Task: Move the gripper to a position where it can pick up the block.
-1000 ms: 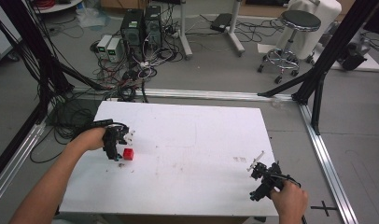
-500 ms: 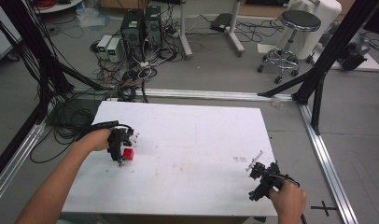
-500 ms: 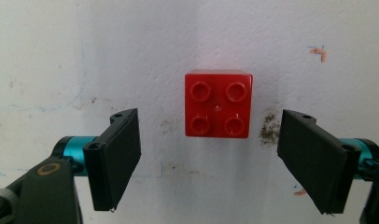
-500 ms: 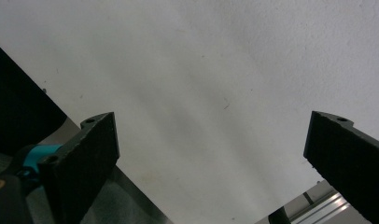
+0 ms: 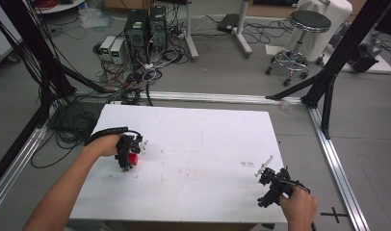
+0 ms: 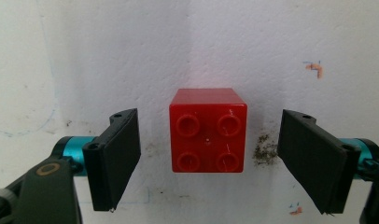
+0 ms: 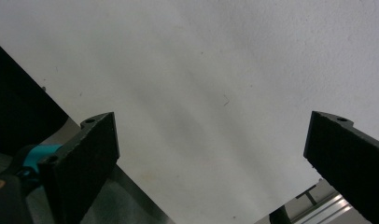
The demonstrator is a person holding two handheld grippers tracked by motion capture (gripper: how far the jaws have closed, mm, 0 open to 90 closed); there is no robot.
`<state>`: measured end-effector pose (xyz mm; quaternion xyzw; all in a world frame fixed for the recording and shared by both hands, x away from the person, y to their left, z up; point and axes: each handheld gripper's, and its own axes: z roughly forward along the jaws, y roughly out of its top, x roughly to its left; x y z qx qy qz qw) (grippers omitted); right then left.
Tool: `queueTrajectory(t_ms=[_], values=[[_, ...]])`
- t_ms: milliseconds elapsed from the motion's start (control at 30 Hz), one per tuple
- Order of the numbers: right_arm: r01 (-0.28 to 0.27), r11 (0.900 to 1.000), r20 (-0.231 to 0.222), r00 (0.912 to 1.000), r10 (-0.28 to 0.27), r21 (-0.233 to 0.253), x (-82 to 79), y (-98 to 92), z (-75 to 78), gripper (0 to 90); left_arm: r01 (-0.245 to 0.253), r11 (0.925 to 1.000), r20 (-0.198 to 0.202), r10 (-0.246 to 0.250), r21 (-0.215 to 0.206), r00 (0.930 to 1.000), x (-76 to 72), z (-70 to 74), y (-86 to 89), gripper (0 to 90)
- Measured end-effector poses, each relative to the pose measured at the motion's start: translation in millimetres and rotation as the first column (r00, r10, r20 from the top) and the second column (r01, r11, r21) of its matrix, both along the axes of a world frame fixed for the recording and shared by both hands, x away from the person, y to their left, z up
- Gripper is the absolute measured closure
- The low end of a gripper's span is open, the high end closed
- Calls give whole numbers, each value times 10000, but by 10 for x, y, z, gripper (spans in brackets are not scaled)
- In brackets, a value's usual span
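Behind the table [image 5: 208,130] stand computer towers [image 5: 146,25] and a stool [image 5: 299,38].

Left gripper [image 6: 208,161]: flat black jaw pads, teal barrels, screw holes; black cable, arms seemingly bare-sleeved.

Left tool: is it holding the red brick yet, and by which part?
Nothing held. The left tool is open, jaws flanking the red brick with gaps.

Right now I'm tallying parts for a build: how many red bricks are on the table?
1. The red brick sits studs-up on the white table near its left side, between the open jaws of the left gripper, touching neither. No others visible.
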<state>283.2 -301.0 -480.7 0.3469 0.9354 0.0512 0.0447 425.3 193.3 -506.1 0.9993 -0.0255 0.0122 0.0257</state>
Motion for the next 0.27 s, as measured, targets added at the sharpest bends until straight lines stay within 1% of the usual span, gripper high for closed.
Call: queueTrajectory(t_ms=[100,267], values=[[-19,10000,0,10000,19,-10,1,0,0,25,-10,10000,22,10,34,10000,9,3,7,218],[-34,10000,-47,10000,34,-35,4,-4,-1,25,-30,10000,51,31,-39,10000,-1,13,26,218]])
